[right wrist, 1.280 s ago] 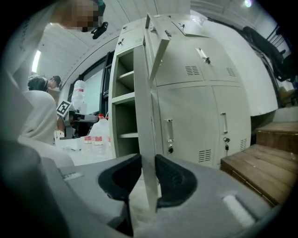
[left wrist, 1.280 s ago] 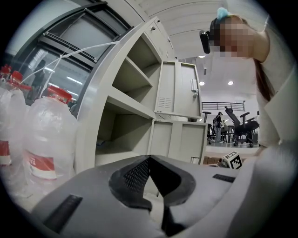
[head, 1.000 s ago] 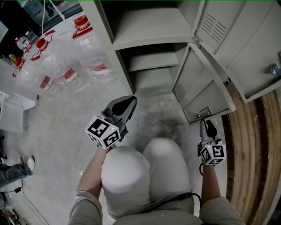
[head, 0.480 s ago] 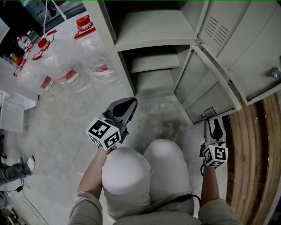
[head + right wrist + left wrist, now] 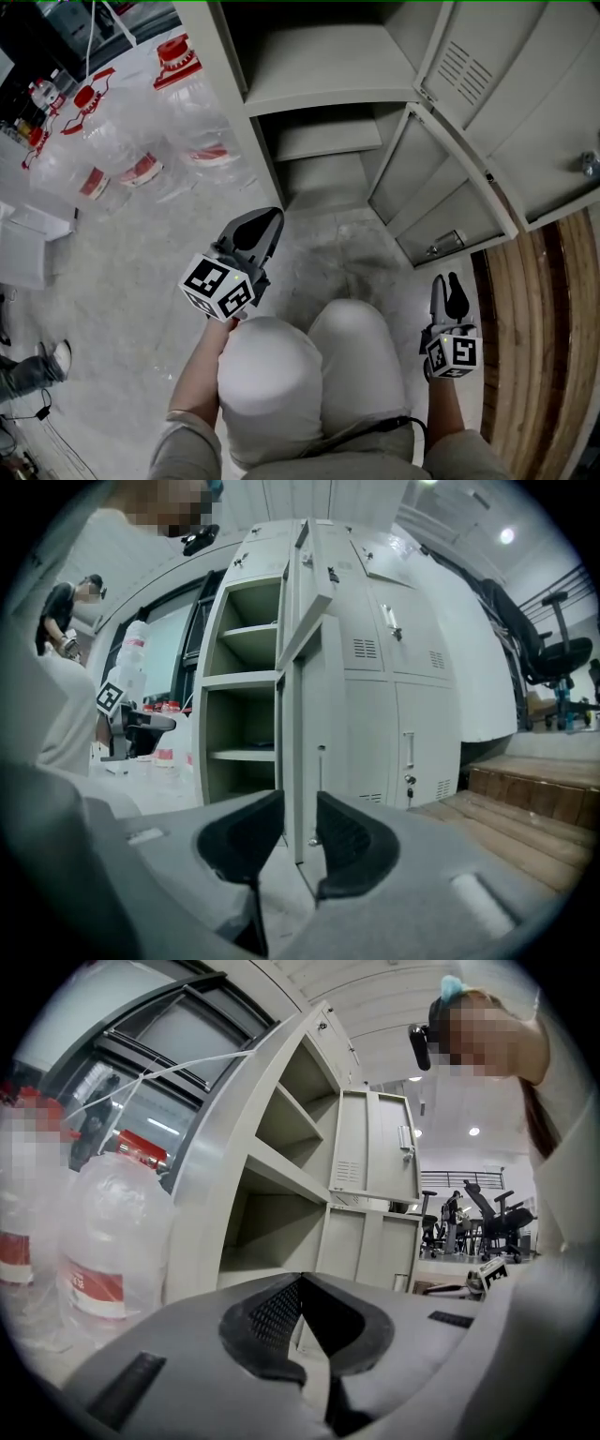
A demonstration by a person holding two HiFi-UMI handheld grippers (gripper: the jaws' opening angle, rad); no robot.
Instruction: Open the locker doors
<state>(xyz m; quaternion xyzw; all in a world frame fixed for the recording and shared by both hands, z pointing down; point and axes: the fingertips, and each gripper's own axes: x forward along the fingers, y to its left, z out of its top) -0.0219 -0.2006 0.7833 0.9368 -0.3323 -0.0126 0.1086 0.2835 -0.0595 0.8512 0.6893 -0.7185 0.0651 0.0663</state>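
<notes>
The grey locker bank [image 5: 309, 84] stands with its left column open, shelves bare. The lower door [image 5: 441, 202] hangs swung out, its latch [image 5: 445, 246] at the free edge; the upper door [image 5: 525, 112] is swung out too. My right gripper [image 5: 446, 281] sits just short of the lower door's free edge, apart from it. Its jaws have just been closing, but they still stand open with nothing between them; in the right gripper view [image 5: 300, 803] the door [image 5: 305, 714] is seen edge-on beyond the gap. My left gripper [image 5: 267, 220] hovers before the open compartments, shut and empty, tips meeting [image 5: 302, 1283].
Large plastic water bottles [image 5: 141, 141] with red caps lie on the floor to the left [image 5: 103, 1241]. Wooden steps [image 5: 534, 328] run along the right, past the closed lockers [image 5: 412, 724]. The person's knees [image 5: 309, 366] are below the grippers. Another person's shoe [image 5: 56, 356] is at far left.
My right gripper has drawn back from the lower door's latch toward the person's knee, leaving the door swung out. The left gripper has barely shifted.
</notes>
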